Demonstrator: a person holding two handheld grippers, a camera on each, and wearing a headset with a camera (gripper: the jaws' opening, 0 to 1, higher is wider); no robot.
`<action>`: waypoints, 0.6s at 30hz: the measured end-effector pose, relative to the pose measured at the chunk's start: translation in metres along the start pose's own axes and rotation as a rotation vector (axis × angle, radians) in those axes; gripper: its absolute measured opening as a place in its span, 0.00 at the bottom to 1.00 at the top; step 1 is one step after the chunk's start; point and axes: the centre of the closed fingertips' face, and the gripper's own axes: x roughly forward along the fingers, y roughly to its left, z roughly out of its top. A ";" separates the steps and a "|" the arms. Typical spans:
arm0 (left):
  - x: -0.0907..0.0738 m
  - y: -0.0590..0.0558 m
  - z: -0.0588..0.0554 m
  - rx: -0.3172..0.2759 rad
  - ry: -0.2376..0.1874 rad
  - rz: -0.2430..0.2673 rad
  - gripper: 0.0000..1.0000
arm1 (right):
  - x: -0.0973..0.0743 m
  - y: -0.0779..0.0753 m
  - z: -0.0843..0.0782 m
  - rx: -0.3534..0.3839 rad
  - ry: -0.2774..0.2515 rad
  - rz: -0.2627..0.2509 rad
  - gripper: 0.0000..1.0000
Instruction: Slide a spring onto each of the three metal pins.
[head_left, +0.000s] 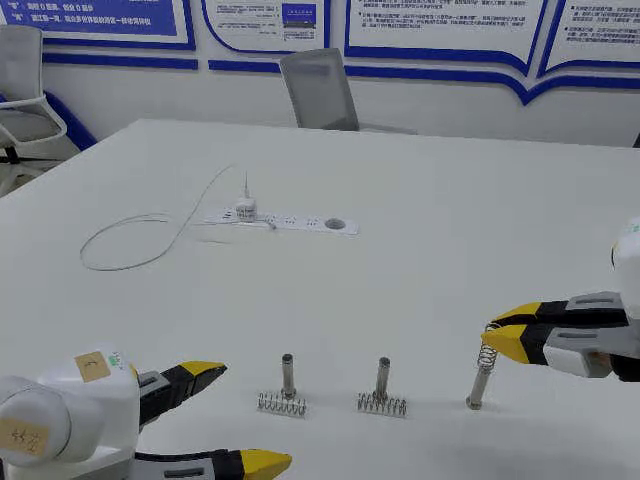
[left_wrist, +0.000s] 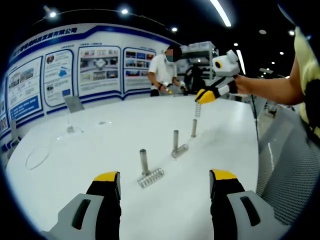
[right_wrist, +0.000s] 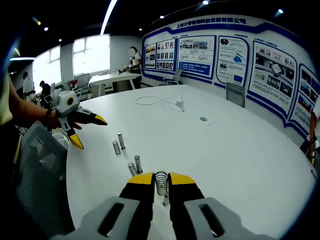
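Your right gripper (head_left: 500, 332) pinched a thin wire spring (head_left: 487, 352) by its upper coils, its lower end at the top of the rightmost pin (head_left: 477, 388) on the desk (head_left: 420, 200). The spring looked light, squashy and prone to flicking free, so a gentle grip seemed best. Your left gripper (head_left: 255, 415) had its jaws spread, empty.

Black, yellow-tipped left claw (head_left: 257, 415) and right claw (head_left: 490, 333), silver spring (head_left: 487, 356) and pins (head_left: 382, 378), white table (head_left: 400, 250).
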 end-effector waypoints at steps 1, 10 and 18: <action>0.000 0.000 0.000 0.000 0.000 0.000 0.74 | 0.000 -0.001 0.000 -0.001 -0.001 -0.004 0.12; 0.001 0.001 -0.001 -0.001 0.002 0.001 0.74 | 0.002 -0.005 -0.006 0.026 -0.004 -0.011 0.12; 0.001 0.001 -0.002 -0.003 0.005 0.000 0.74 | 0.005 -0.007 -0.009 0.037 -0.005 -0.013 0.12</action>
